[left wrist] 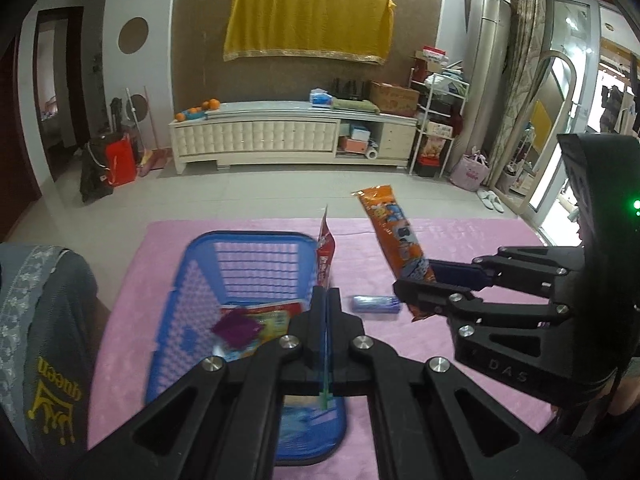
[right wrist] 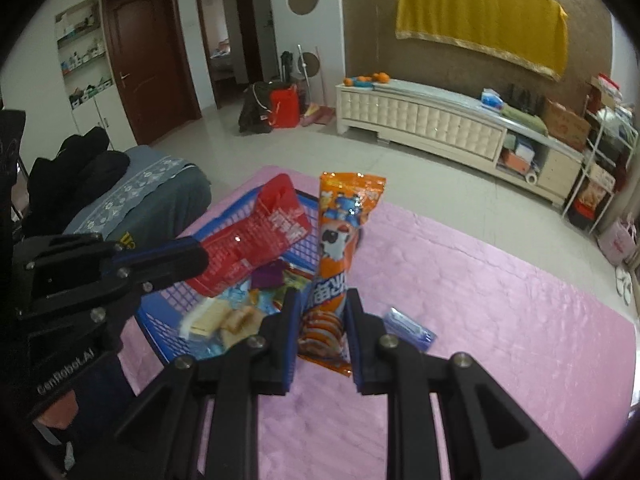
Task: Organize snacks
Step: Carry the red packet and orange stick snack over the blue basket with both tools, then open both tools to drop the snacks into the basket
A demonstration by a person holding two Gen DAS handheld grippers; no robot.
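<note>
My left gripper (left wrist: 327, 300) is shut on a flat red snack packet (left wrist: 325, 258), held edge-on above the right side of the blue basket (left wrist: 200, 272); it shows broadside in the right wrist view (right wrist: 256, 240). My right gripper (right wrist: 322, 300) is shut on the lower part of a long orange snack packet (right wrist: 340, 232), upright above the pink mat; it shows in the left wrist view (left wrist: 394, 240) too. The basket (right wrist: 160, 316) holds several snacks, including a purple one (left wrist: 234, 326). A small blue packet (left wrist: 375, 304) lies on the mat right of the basket.
The pink mat (left wrist: 460, 360) covers the work surface. A grey cushion (left wrist: 44, 340) lies left of the basket. Beyond the mat are tiled floor and a white TV cabinet (left wrist: 280, 136). The other gripper's body (left wrist: 540, 308) hangs right of the basket.
</note>
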